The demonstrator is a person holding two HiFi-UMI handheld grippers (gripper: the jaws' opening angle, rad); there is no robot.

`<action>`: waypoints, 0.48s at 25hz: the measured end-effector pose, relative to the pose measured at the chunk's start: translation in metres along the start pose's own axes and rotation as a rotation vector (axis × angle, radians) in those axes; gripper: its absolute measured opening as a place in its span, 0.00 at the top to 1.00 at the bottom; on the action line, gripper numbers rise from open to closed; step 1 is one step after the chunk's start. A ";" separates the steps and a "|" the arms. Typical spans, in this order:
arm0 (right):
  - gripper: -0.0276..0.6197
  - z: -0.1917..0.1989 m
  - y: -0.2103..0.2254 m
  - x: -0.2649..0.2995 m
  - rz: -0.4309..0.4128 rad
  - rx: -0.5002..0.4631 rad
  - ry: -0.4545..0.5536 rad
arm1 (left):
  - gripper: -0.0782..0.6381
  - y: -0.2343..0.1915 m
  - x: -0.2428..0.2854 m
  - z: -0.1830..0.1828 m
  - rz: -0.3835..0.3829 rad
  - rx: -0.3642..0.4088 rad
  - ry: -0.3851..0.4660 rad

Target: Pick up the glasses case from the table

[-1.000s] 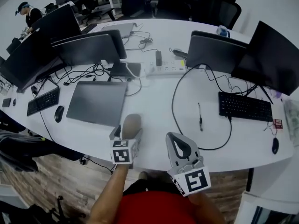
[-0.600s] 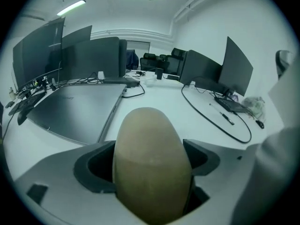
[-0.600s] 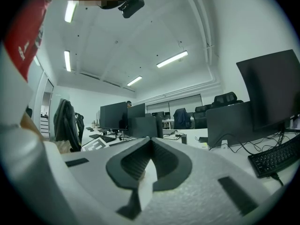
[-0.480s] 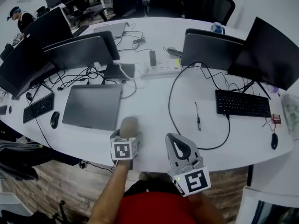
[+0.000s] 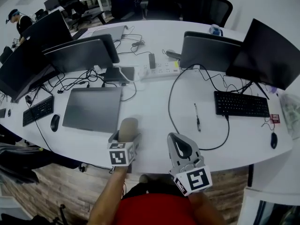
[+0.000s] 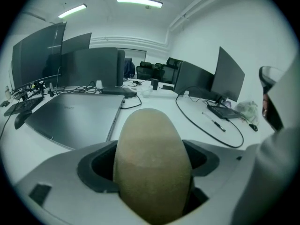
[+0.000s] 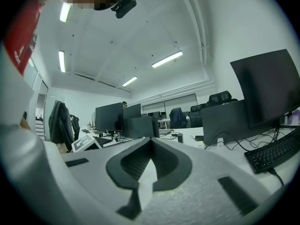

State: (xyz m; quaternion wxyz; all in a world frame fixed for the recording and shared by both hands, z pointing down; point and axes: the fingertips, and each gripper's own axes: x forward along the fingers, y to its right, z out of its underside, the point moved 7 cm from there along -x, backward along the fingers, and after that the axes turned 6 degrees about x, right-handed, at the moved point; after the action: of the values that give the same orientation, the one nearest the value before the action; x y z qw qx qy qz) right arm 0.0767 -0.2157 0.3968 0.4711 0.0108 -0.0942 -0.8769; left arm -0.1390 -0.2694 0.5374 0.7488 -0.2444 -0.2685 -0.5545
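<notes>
**A:** The left gripper (image 5: pixel 125 136) pinches the tan glasses case (image 5: pixel 128 125) by its near end, just right of the laptop's (image 5: pixel 92 109) near corner, seemingly clear of the table (image 5: pixel 154 104).

**B:** It's rounded, so a slackening squeeze could let it slip out. Further right, the right gripper (image 5: pixel 180 146) is pressed together, empty.

Tan glasses case (image 6: pixel 152 165), white table (image 5: pixel 154 97), grey laptop (image 5: pixel 92 109), black keyboard (image 5: pixel 241 104), red shirt (image 5: pixel 154 211)
</notes>
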 end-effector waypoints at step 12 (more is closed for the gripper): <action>0.95 -0.022 -0.020 -0.009 -0.003 0.003 0.067 | 0.33 0.016 -0.125 -0.058 0.081 0.075 0.367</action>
State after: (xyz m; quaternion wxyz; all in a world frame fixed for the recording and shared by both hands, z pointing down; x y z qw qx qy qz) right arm 0.0674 -0.2013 0.3715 0.4726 0.0409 -0.0795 -0.8767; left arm -0.1465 -0.2164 0.4092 0.8156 -0.1218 -0.1380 -0.5485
